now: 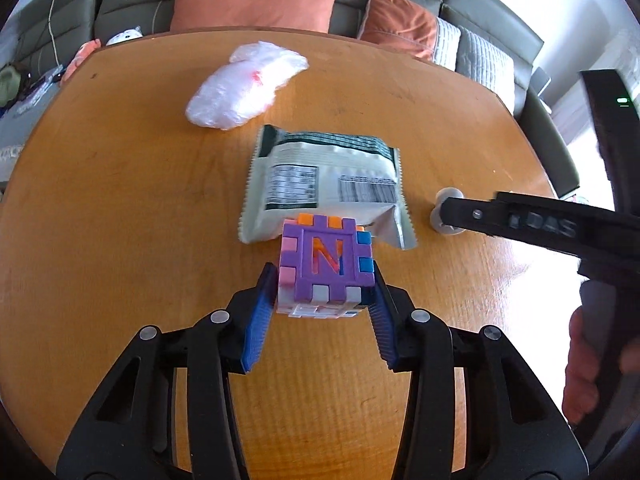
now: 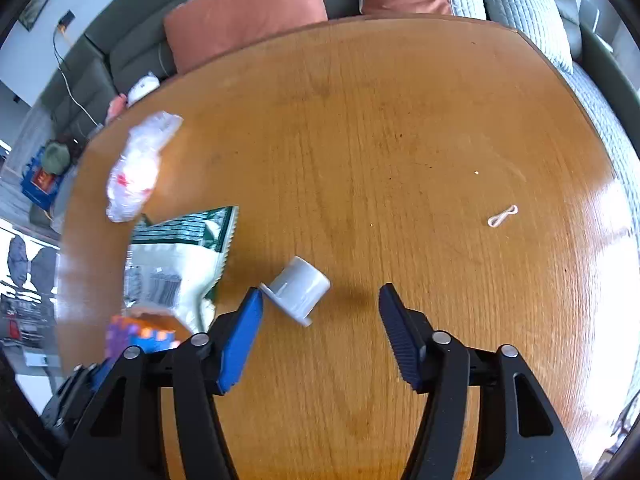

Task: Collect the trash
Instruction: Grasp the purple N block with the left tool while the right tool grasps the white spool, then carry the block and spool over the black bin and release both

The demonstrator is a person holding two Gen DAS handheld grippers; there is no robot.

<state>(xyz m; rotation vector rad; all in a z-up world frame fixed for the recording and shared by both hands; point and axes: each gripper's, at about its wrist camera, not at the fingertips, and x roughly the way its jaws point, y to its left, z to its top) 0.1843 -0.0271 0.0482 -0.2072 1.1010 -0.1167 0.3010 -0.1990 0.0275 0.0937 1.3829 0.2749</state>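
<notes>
Left jaws (image 1: 326, 284) clamp foam cube (image 1: 328, 268).

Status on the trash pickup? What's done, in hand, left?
Done: nothing visibly collected; no bin in view.
In hand: left claw is closed on the foam letter cube; right claw is open around the toppled grey cup, not gripping.
Left: snack pouch, crumpled plastic bag and small loop lie on the table.
</notes>
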